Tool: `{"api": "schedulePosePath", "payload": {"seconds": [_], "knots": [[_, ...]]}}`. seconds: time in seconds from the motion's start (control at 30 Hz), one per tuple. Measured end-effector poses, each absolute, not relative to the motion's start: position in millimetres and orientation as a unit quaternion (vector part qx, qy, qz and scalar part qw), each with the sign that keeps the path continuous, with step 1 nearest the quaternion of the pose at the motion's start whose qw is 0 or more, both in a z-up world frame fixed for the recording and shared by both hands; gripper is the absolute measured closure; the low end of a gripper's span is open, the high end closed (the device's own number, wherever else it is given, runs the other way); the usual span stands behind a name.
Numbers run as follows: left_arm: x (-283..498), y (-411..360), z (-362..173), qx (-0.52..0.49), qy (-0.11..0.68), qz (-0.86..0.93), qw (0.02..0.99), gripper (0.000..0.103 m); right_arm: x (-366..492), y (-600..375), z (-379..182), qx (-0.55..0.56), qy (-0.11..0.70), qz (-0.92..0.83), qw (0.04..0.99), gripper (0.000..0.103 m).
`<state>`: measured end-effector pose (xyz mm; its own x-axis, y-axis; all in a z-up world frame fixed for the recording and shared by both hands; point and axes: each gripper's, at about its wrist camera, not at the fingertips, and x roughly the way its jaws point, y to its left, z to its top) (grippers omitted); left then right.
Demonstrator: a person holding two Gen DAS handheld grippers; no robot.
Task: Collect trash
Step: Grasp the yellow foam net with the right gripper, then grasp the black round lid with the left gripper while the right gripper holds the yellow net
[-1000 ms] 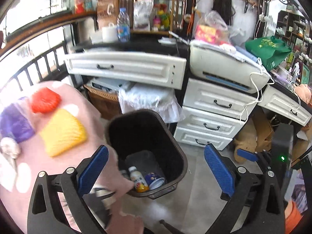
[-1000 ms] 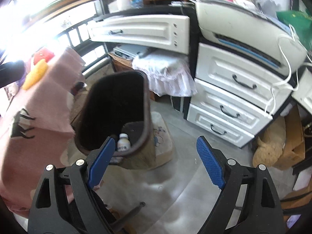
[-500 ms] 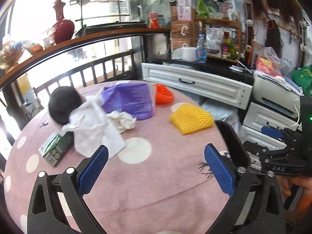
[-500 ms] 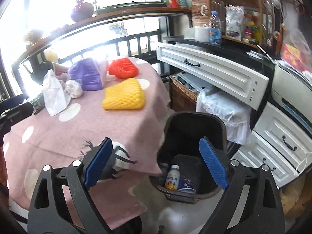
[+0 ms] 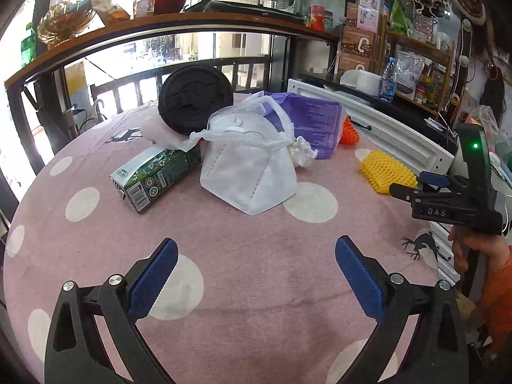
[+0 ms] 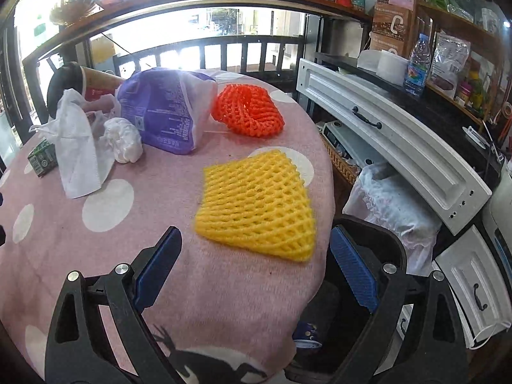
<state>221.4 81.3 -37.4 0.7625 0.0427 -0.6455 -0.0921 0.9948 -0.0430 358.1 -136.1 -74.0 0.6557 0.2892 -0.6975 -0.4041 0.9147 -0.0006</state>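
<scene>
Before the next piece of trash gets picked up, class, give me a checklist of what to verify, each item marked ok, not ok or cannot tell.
1. Right gripper jaws open, nothing between them: ok.
2. Left gripper jaws open, nothing between them: ok.
3. Yellow foam net lies flat ahead of the right gripper, unobstructed: ok.
4. Trash bin open beside the table edge: ok.
5. Room left in the bin: cannot tell.
6. Face mask free of the white bag: cannot tell.
</scene>
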Motion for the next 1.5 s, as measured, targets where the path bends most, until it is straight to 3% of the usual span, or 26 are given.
{"api": "schedulePosePath", "payload": {"seconds": [0.1,0.17,0.3,0.37,0.43,1.13,1.2,1.3,1.37,1.5], "knots": [[220.9,82.9,-39.2,-0.039,0.346,0.028,0.937,0.006,372.4,-139.4,-78.9,-0.062,0.381,0.185,0.904,0.013],[222.9,80.7,-38.1,-0.038,0.347,0.021,0.937,0.006,377.0,-138.3,-80.6,-0.062,0.385,0.187,0.902,0.028],[228.9,71.6,-36.7,-0.029,0.344,0.005,0.938,0.006,374.4,-133.2,-80.4,-0.075,0.378,0.192,0.902,0.041],[232.5,66.5,-35.9,-0.017,0.342,0.002,0.94,0.006,371.0,-129.3,-79.8,-0.084,0.373,0.207,0.9,0.06],[238.2,64.1,-36.7,-0.004,0.342,0.006,0.939,0.006,366.4,-126.3,-79.5,-0.081,0.371,0.225,0.897,0.072],[327.3,113.2,-63.3,-0.101,0.397,-0.002,0.912,0.007,322.7,-136.5,-57.4,-0.041,0.339,0.244,0.908,0.073],[327.9,113.4,-62.8,-0.099,0.394,0.009,0.914,0.013,321.2,-138.5,-56.5,-0.039,0.338,0.244,0.908,0.073],[323.9,114.0,-62.4,-0.101,0.388,0.015,0.916,0.034,320.0,-140.4,-56.5,-0.037,0.339,0.244,0.908,0.073],[323.2,113.9,-64.8,-0.104,0.393,0.014,0.914,0.058,319.5,-141.6,-57.8,-0.036,0.34,0.242,0.908,0.073],[322.0,115.0,-69.6,-0.111,0.394,0.012,0.912,0.084,319.5,-142.7,-58.5,-0.031,0.341,0.24,0.908,0.073]]}}
